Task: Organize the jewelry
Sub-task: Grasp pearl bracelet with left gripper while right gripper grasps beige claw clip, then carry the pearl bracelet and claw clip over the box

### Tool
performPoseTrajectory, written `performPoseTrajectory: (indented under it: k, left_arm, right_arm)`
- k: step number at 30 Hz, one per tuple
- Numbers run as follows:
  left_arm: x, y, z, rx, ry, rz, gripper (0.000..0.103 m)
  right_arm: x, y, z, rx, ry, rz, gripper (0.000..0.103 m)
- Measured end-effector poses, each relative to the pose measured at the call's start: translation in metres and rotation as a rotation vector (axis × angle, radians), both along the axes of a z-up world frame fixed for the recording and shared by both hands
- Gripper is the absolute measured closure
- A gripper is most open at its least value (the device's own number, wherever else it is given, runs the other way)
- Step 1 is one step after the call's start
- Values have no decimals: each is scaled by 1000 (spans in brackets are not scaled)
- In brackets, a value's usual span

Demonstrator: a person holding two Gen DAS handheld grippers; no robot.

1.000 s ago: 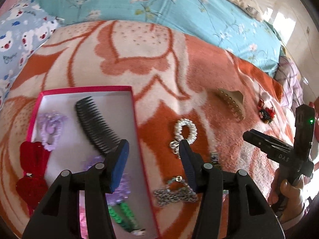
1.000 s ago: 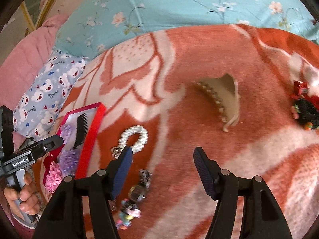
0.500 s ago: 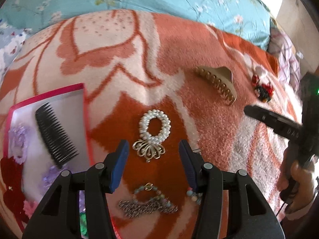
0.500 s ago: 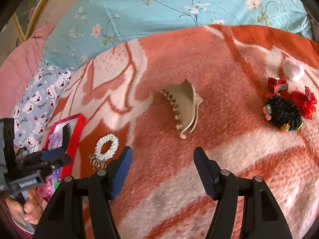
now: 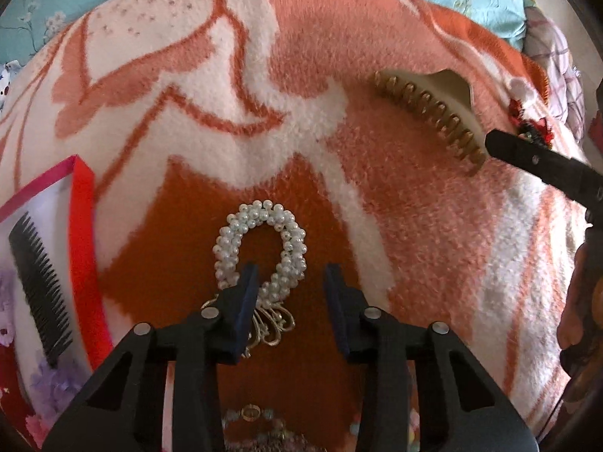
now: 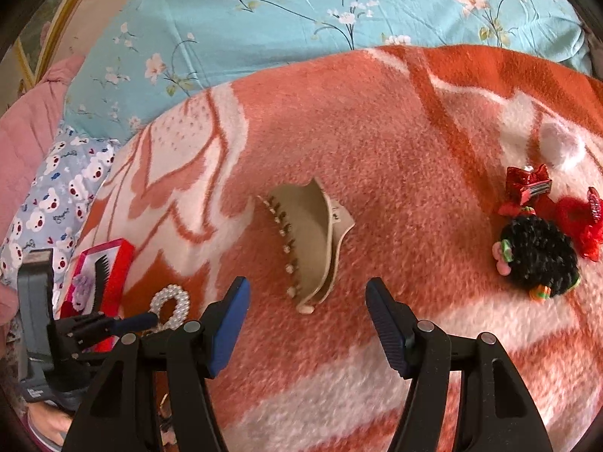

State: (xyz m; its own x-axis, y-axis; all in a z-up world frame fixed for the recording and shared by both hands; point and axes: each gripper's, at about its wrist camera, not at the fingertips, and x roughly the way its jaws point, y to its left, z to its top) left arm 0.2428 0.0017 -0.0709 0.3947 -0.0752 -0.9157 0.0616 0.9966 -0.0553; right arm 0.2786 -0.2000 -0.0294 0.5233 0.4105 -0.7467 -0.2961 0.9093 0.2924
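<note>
A white pearl hair ring (image 5: 260, 248) with a gold charm (image 5: 273, 326) lies on the orange blanket. My left gripper (image 5: 290, 282) points down at it. Its jaws are closing, with the ring's right side between them and a gap still showing at the right pad. In the right wrist view the ring (image 6: 171, 305) lies by the left gripper (image 6: 124, 324). A beige claw clip (image 6: 312, 241) lies just beyond my right gripper (image 6: 307, 309), which stands open and holds nothing. The red box (image 5: 81, 245) at the left holds a black comb (image 5: 37, 282) and purple flower pieces.
A black fuzzy hair tie (image 6: 535, 252), a red bow clip (image 6: 527, 184) and a white pompom (image 6: 561, 147) lie at the right. A beaded bracelet (image 5: 260, 414) lies under the left gripper. Blue floral bedding (image 6: 301, 19) and pillows lie behind the blanket.
My left gripper has moved from over the box to the right and down onto the pearl ring, and its jaws have narrowed. My right gripper has slid right, up to the claw clip.
</note>
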Motion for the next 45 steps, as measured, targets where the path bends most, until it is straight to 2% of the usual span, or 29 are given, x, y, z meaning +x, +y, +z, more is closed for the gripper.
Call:
performPoseTrajectory:
  k: [2, 4, 12, 14, 15, 20, 31, 45]
  left_arm:
    - [4, 1, -6, -6, 17, 6, 76]
    - [8, 3, -11, -12, 20, 15, 90]
    - [3, 7, -4, -43, -9, 3, 92]
    - [3, 7, 1, -52, -17, 6, 92]
    - [-1, 7, 5, -60, -23, 8, 92]
    - [-16, 18, 23, -84, -65, 19, 92]
    - [-59, 53, 60, -153, -148, 76, 92]
    - [-120, 110, 93, -168, -240, 203, 92]
  right_arm:
    - [6, 3, -4, -13, 4, 6, 38]
    - [12, 6, -7, -31, 3, 12, 38]
    - [36, 22, -14, -89, -1, 29, 38]
    - [37, 27, -16, -119, -7, 34, 47]
    - [36, 29, -17, -131, -5, 34, 64]
    - [25, 26, -15, -97, -3, 33, 65]
    - [-31, 39, 10, 14, -16, 97, 65]
    - [-88, 101, 36, 107, -30, 232, 65]
